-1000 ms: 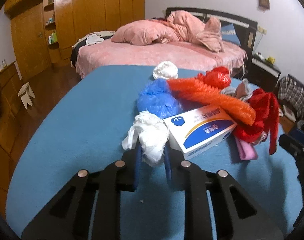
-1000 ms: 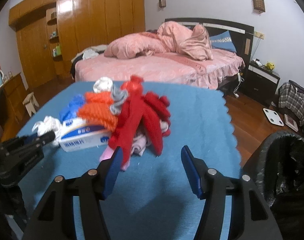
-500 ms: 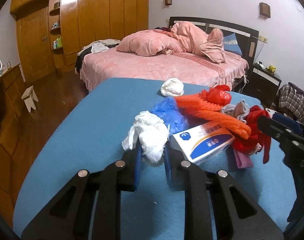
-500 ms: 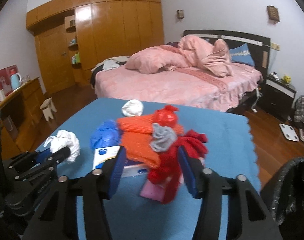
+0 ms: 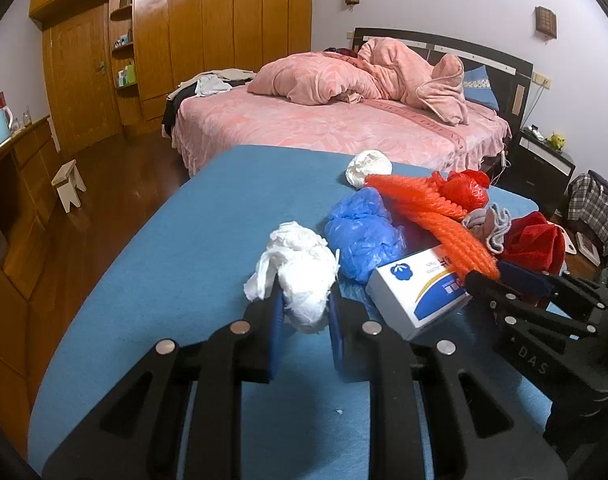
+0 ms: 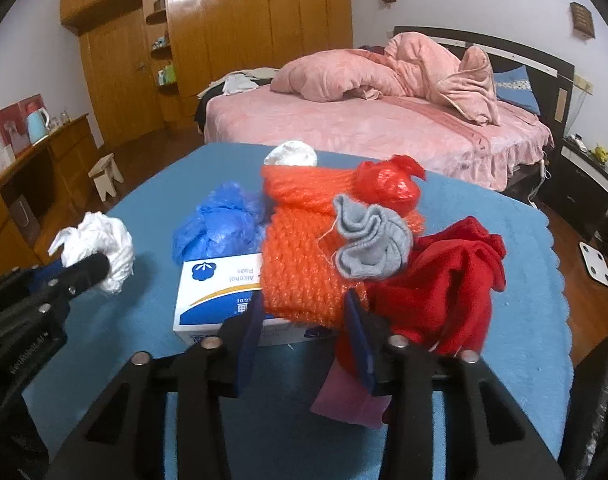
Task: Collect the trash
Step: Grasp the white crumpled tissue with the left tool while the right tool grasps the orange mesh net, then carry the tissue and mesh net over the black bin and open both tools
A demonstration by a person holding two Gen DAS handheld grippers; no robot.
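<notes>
1. The left hand-held gripper (image 5: 304,322) is clenched on a crumpled white tissue wad (image 5: 298,270), held just above the blue-covered bench (image 5: 176,248). This piece of trash is already secured.
2. The right hand-held gripper (image 6: 305,334) is closing its jaws around the near end of an orange mesh netting bundle (image 6: 304,256). The netting sits between the pads, which do not look pressed in yet.
3. The netting lies draped over a white and blue box of alcohol pads (image 6: 220,292), near the bench's middle.
4. A small grey sock (image 6: 369,246) rests on top of the netting, and red cloth (image 6: 447,284) lies touching it on the right.
5. To do this well, the pads should likely bite only the netting, above the box's edge, so the box stays put.
6. A slow lift would probably let the sock slide off rather than ride along.
7. A blue plastic bag (image 6: 220,220) and a red plastic bag (image 6: 387,180) wait just behind.
</notes>
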